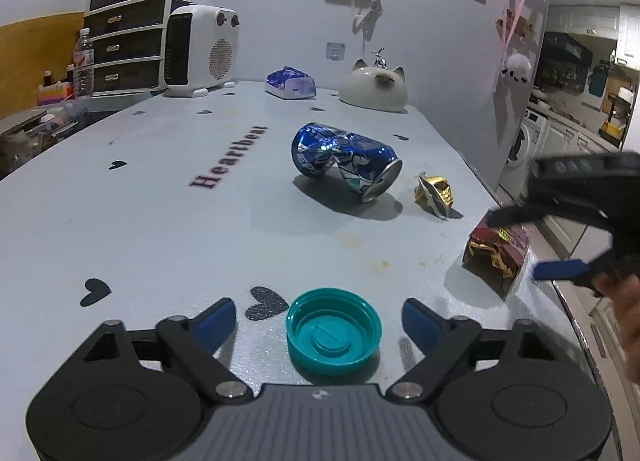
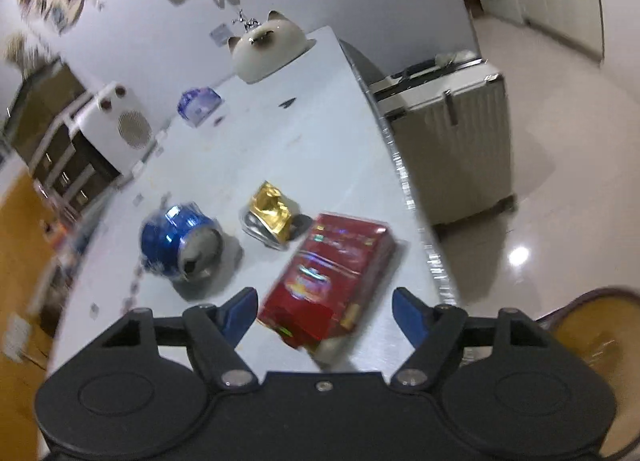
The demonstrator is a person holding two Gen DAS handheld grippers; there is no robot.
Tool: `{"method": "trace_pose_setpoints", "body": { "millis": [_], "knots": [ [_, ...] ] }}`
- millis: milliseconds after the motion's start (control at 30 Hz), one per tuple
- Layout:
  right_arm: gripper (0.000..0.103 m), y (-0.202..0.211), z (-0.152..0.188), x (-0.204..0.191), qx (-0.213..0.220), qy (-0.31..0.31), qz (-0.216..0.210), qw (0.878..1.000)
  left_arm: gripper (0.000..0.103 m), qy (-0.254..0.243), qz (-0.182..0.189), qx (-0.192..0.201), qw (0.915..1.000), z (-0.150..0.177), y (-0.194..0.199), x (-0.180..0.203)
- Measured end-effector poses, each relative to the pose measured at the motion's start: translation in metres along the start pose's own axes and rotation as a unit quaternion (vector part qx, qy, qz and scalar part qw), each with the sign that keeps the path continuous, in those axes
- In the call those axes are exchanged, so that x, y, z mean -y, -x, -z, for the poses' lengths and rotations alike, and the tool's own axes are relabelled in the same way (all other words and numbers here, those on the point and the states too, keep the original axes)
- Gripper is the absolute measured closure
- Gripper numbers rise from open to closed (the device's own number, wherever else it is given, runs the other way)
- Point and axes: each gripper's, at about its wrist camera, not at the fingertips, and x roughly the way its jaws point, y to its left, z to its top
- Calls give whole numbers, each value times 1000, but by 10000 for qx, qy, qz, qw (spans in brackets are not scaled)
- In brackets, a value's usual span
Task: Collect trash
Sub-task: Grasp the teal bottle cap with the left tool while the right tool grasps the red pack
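A teal bottle cap [image 1: 333,331] lies upside down on the pale table, between the open fingers of my left gripper [image 1: 318,321]. A crushed blue can [image 1: 345,159] lies on its side mid-table; it also shows in the right wrist view [image 2: 180,239]. A crumpled gold wrapper [image 1: 434,193] [image 2: 270,213] lies right of it. A red packet [image 2: 326,273] [image 1: 496,251] lies at the table's right edge, between the open fingers of my right gripper [image 2: 325,315], which also shows in the left wrist view [image 1: 520,245].
A white cat-shaped dish [image 1: 374,89], a tissue pack [image 1: 291,83] and a white heater [image 1: 200,51] stand at the table's far end. A drawer unit [image 1: 126,47] and water bottle [image 1: 83,65] stand at left. A white suitcase [image 2: 452,133] stands on the floor beyond the right edge.
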Motion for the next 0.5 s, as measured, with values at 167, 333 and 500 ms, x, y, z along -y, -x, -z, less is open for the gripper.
{"method": "trace_pose_setpoints", "body": {
  "millis": [167, 333, 500],
  "knots": [
    [27, -16, 3, -18, 269, 138, 154, 9994, 23, -163, -46, -42, 9998, 2, 0, 6],
    [26, -27, 7, -36, 590, 758, 697, 9929, 26, -333, -142, -72, 9993, 4, 2, 11],
    [38, -22, 18, -39, 562, 1543, 559, 9848, 38, -337, -130, -49, 9993, 4, 3, 10]
  ]
}}
